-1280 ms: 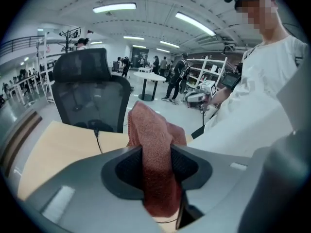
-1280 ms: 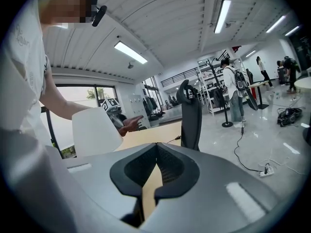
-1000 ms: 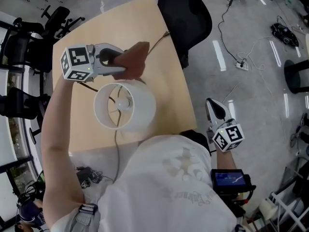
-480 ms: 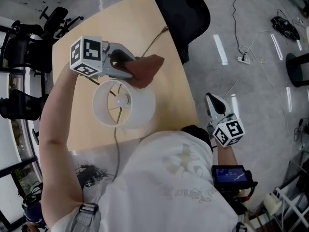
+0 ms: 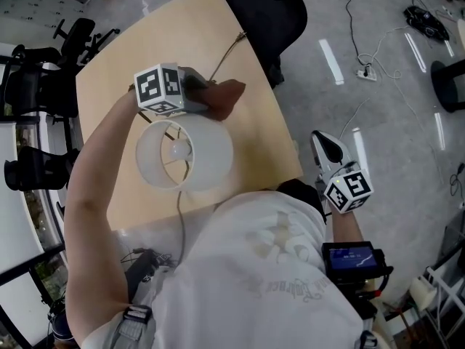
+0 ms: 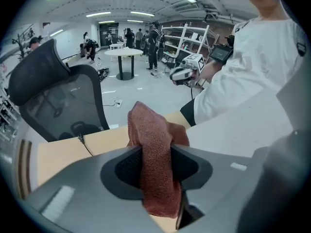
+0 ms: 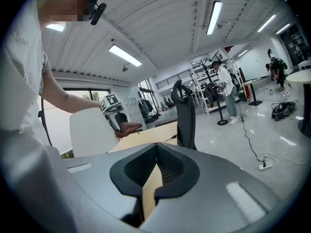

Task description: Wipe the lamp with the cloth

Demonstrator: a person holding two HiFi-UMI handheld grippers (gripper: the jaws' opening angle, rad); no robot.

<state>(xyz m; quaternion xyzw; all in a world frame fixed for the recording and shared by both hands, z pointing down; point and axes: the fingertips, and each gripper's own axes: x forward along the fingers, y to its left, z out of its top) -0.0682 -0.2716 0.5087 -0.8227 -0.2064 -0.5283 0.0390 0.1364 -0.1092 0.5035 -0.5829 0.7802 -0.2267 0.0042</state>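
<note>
The white lamp (image 5: 185, 155) stands on my bench (image 5: 116, 60), the reddish cloth (image 5: 227, 97) just beside its shade's far rim, clenched in my left gripper's (image 5: 205, 102) jaws, while my right gripper (image 5: 325, 151), jaws closed on nothing, hangs off the bench's edge.

nubbly terry cloth (image 6: 153, 147), matt white lamp shade (image 5: 216, 158), smooth pale wood-look table (image 5: 138, 49), glossy grey floor (image 5: 392, 115).

White lamp (image 5: 216, 160) upright, reddish cloth (image 5: 227, 97) just beside
</note>
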